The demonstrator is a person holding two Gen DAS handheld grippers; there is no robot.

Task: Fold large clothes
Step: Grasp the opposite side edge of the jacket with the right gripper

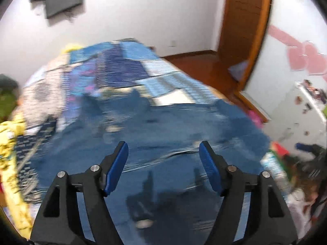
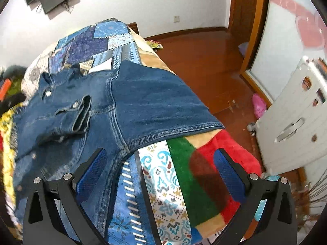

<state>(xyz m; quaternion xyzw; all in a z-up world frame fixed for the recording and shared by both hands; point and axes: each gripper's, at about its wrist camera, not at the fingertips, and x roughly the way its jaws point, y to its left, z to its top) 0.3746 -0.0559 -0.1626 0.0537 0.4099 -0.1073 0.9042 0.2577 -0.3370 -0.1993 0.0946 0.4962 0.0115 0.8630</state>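
A blue denim jacket lies spread on the patchwork bedspread, a cuffed sleeve folded across its middle. My right gripper is open and empty, hovering just above the jacket's near hem and the bedspread beside it. In the blurred left wrist view the denim jacket fills the lower frame. My left gripper is open and empty above it, touching nothing.
The bed's right edge drops to a wooden floor. A white cabinet and a pink item stand to the right. A yellow patterned cloth lies at the left. A wooden door frame stands behind.
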